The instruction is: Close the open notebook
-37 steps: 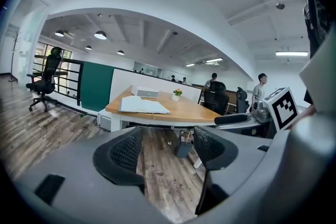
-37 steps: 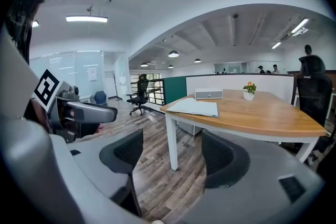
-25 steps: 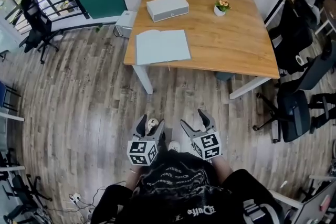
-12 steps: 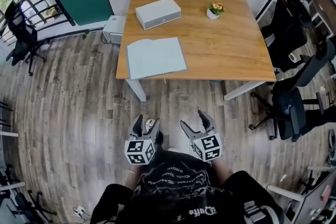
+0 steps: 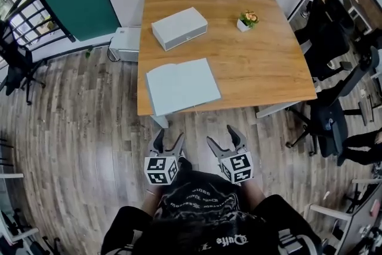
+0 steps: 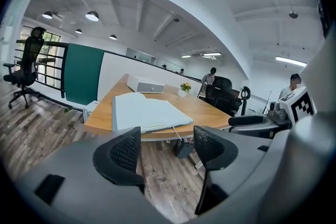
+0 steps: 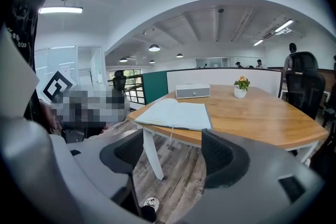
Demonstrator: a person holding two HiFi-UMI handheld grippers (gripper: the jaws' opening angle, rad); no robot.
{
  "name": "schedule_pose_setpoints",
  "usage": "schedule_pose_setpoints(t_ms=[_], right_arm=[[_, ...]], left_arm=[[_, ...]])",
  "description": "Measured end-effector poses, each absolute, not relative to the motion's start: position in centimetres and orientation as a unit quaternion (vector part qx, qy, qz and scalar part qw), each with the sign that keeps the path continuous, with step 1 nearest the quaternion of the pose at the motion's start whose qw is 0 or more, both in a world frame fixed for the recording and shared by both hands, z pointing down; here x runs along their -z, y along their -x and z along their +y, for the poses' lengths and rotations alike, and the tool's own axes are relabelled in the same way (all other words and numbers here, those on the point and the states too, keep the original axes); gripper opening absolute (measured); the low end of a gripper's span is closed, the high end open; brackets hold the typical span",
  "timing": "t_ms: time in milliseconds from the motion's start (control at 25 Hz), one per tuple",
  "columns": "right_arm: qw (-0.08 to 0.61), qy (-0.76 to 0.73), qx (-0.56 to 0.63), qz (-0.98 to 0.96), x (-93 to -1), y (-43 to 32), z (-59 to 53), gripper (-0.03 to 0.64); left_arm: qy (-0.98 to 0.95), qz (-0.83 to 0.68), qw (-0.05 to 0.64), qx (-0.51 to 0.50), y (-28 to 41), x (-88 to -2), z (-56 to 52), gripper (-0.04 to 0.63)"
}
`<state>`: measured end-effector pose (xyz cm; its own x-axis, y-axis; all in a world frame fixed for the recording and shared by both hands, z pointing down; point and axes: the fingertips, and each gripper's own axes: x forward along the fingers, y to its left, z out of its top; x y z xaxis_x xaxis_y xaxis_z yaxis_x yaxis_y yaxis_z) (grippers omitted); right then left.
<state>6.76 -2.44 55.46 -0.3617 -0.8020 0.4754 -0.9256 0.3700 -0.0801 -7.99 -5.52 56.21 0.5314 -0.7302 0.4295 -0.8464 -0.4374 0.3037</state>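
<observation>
The open notebook (image 5: 182, 86) lies flat with pale blue-grey pages at the near left corner of the wooden table (image 5: 262, 63); it also shows ahead in the left gripper view as the notebook (image 6: 147, 112) and in the right gripper view as the notebook (image 7: 176, 113). My left gripper (image 5: 166, 143) and right gripper (image 5: 225, 139) are held close to my body, below the table's near edge and well short of the notebook. Both stand open with nothing between the jaws.
A grey box (image 5: 179, 27) and a small potted plant (image 5: 247, 20) stand farther back on the table. Office chairs (image 5: 334, 116) crowd the right side, and another chair (image 5: 15, 65) is at the left. A white unit (image 5: 125, 45) sits on the wood floor by the green partition (image 5: 80, 0).
I have stepped closer to the table: the notebook and table edge have come nearer in the head view. Both grippers keep their place by my body, still open.
</observation>
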Motion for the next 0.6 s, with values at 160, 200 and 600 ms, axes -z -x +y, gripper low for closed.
schedule_pose_setpoints(t_ms=[160, 200, 600], right_arm=[[0.187, -0.547, -0.172, -0.797, -55.9, -5.1, -4.7, 0.334], [0.189, -0.551, -0.168, -0.795, -55.9, -4.8, -5.2, 0.334], [0.193, -0.559, -0.170, -0.788, -56.2, -2.5, -8.8, 0.333]], left_arm=[[-0.847, -0.460, 0.236, -0.125, 9.3, -56.2, -8.7, 0.321], [-0.849, -0.456, 0.235, -0.128, 9.5, -56.2, -9.3, 0.321], [-0.843, -0.463, 0.239, -0.136, 11.5, -56.8, -13.4, 0.321]])
